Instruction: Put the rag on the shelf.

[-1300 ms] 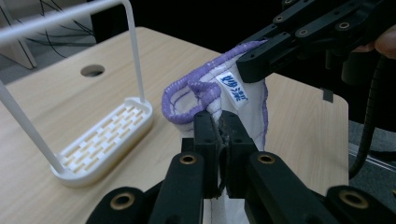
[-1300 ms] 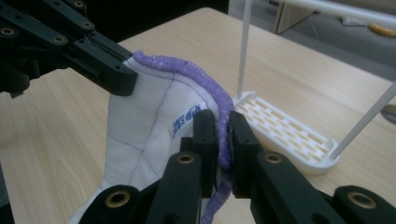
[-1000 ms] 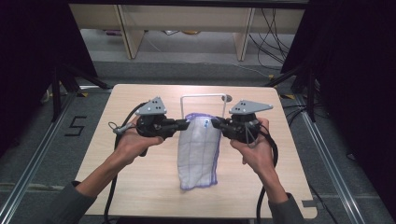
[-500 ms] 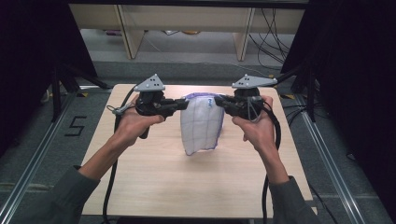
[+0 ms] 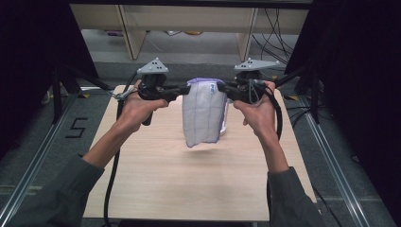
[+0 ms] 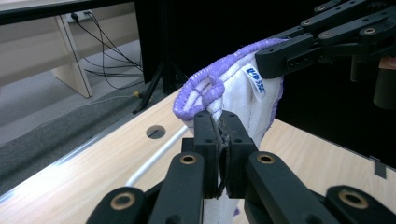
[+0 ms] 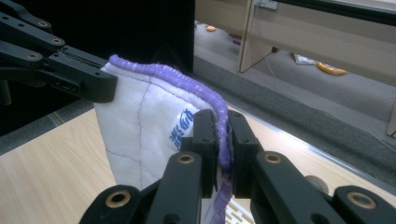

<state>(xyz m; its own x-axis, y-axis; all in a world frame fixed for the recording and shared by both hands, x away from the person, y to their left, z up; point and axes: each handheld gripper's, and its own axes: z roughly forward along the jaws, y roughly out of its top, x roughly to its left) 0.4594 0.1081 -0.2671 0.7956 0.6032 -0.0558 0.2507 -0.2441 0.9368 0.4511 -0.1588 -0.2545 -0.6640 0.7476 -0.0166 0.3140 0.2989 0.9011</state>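
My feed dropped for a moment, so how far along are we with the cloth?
Done: both grippers, left and right, are shut on the top corners of the white cloth, which hangs clear of the table. In hand: holding it up, spread. Left: probably laying or folding it; no fold shows yet.

White cloth [image 5: 203, 116] with purple trim, blue label, black tools, pale wood table [image 5: 189, 184]

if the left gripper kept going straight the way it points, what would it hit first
Past the white cloth its jaws already clamp, the left gripper would probably meet the right gripper, pinching the cloth's far corner; depth is hard to judge.
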